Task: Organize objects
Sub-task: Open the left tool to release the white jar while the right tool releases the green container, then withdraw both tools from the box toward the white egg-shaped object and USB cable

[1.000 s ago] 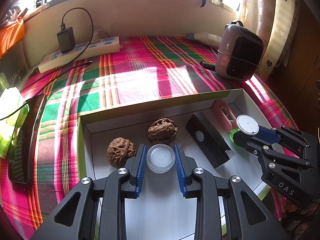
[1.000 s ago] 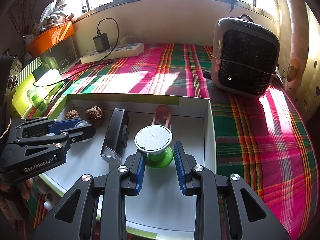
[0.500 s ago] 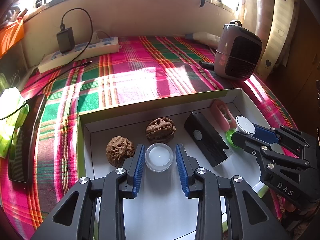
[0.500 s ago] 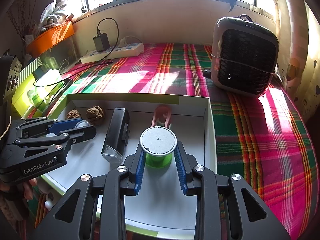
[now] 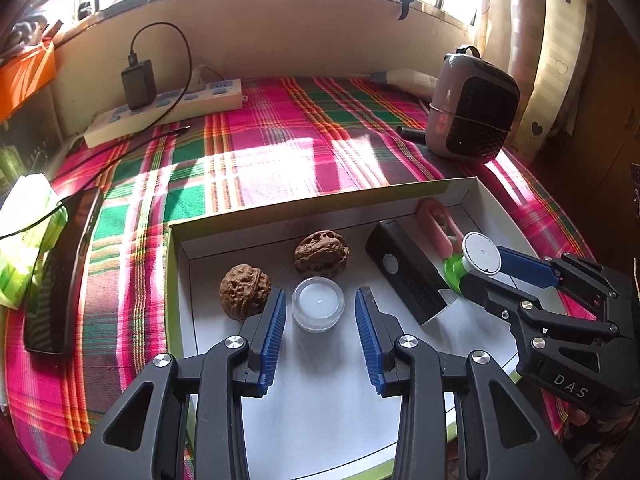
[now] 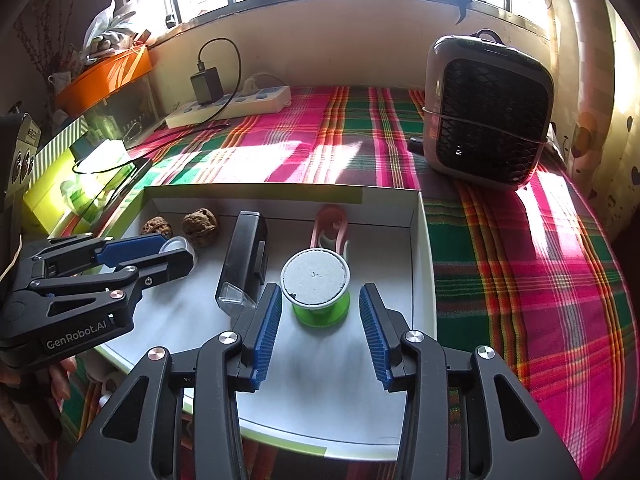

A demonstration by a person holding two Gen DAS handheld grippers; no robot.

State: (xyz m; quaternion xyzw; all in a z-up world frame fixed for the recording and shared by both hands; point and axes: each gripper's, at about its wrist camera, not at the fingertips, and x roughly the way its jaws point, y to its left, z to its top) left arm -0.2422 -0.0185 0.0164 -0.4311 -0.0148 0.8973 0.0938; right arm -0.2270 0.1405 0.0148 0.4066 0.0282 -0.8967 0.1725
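Letting go inside the shallow white cardboard box [image 5: 460, 188]: left gripper [image 5: 320, 316] opening, blue pads clear of the small clear-cupped white tealight candle [image 5: 318, 303] standing between them; right gripper [image 6: 320, 320] opening too, pads apart from the green spool with the white round top [image 6: 316, 286]. Sitting already in the box, left to right: two wrinkled brown walnuts [image 5: 245, 291], a black rectangular device [image 5: 404, 276], a pink plastic clip [image 5: 438, 226] at the far right corner. Seeming nearly finished; plaid-covered table [image 5: 260, 152] showing nothing obviously waiting.
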